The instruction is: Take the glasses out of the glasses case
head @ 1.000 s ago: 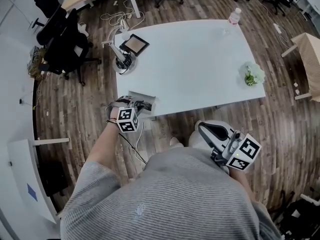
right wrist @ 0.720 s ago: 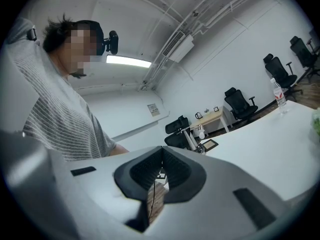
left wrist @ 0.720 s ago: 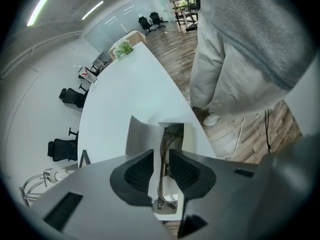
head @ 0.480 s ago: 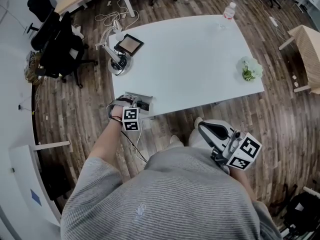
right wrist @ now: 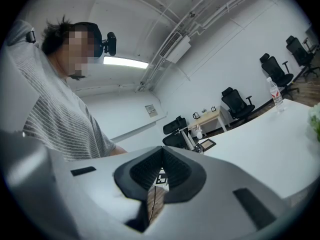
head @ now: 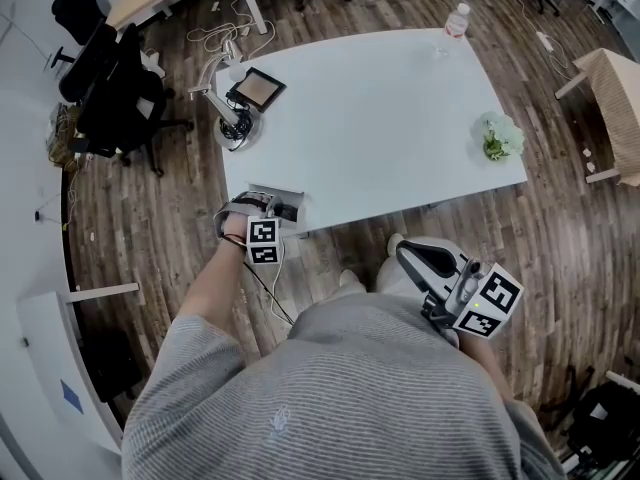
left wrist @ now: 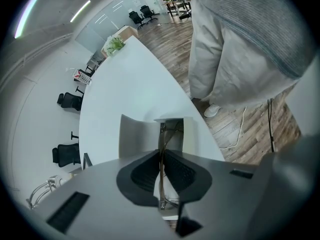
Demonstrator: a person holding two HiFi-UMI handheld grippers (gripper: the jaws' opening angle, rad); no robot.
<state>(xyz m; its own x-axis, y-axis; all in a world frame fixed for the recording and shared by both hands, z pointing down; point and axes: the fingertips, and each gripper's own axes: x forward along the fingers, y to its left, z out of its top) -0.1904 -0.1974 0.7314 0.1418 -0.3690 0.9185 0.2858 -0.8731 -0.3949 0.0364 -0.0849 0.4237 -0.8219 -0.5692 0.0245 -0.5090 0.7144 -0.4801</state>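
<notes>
The open grey glasses case (head: 288,196) lies at the near left corner of the white table (head: 380,118). In the left gripper view its lid (left wrist: 136,133) stands up and the glasses (left wrist: 162,140) lie in the tray part. My left gripper (head: 276,212) is at the case, its jaws (left wrist: 161,158) shut on a thin brown part of the glasses frame. My right gripper (head: 406,256) is held off the table beside the person's body, shut with nothing in it (right wrist: 161,156).
A tablet on a stand (head: 256,89) sits at the table's far left corner, a water bottle (head: 455,20) at the far edge, a small plant (head: 497,140) at the right edge. Black office chairs (head: 110,78) stand to the left, a wooden table (head: 615,88) to the right.
My left gripper has edged a little closer in on the case. The right gripper has stayed in place.
</notes>
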